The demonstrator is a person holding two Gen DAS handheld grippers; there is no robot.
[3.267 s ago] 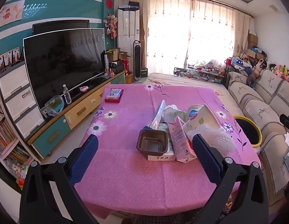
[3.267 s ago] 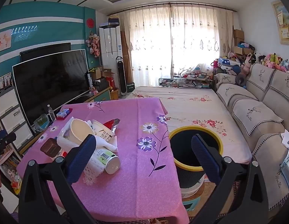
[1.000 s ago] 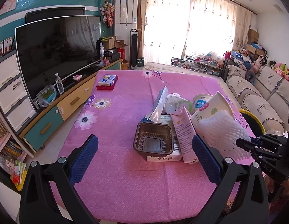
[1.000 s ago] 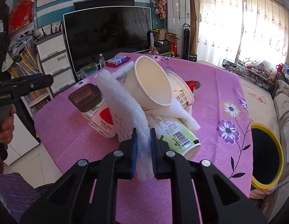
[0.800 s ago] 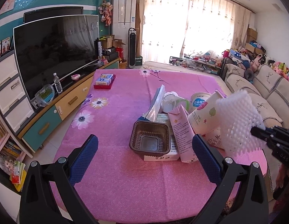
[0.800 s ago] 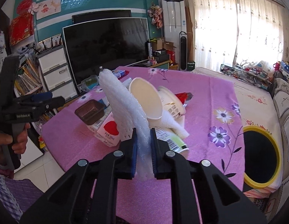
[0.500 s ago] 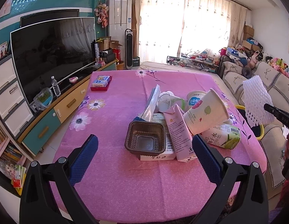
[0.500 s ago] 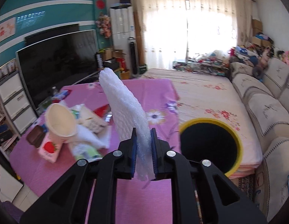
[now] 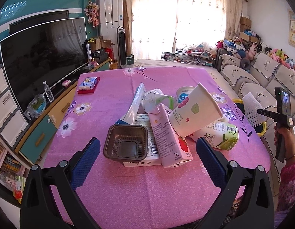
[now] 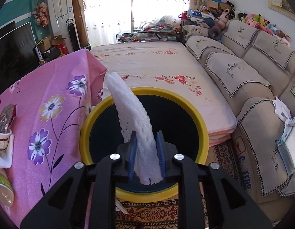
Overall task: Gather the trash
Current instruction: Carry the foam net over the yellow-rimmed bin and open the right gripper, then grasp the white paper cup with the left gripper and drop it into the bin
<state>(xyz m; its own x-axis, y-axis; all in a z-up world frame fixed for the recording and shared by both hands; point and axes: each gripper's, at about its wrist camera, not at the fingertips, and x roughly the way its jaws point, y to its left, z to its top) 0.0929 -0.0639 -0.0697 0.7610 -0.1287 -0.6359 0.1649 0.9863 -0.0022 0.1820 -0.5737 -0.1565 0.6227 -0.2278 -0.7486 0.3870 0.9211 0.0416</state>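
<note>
My right gripper [image 10: 146,152] hangs over the yellow-rimmed bin [image 10: 147,90] beside the table. A white foam net [image 10: 132,118] stands upright between its pads, which still touch it as the jaws are opening. From the left wrist view the foam net [image 9: 252,110] and right gripper [image 9: 260,112] show at the far right, above the bin [image 9: 261,131]. My left gripper [image 9: 147,162] is open over the front of the pink table [image 9: 109,95]. Just ahead lies a trash pile: a brown plastic tray [image 9: 126,145], a pink carton [image 9: 170,143], a paper cup [image 9: 195,110] and a green-labelled cup [image 9: 219,135].
A TV and low cabinet [image 9: 42,53] run along the left of the table. A blue and red box [image 9: 88,85] sits at its far left corner. A sofa [image 10: 242,66] and a low covered platform [image 10: 157,66] flank the bin. A person's hand [image 9: 280,133] holds the right gripper.
My right gripper swung the foam net from the trash pile on the table across to above the bin, tilting downward, and its jaws have widened. The left gripper drifted slightly.
</note>
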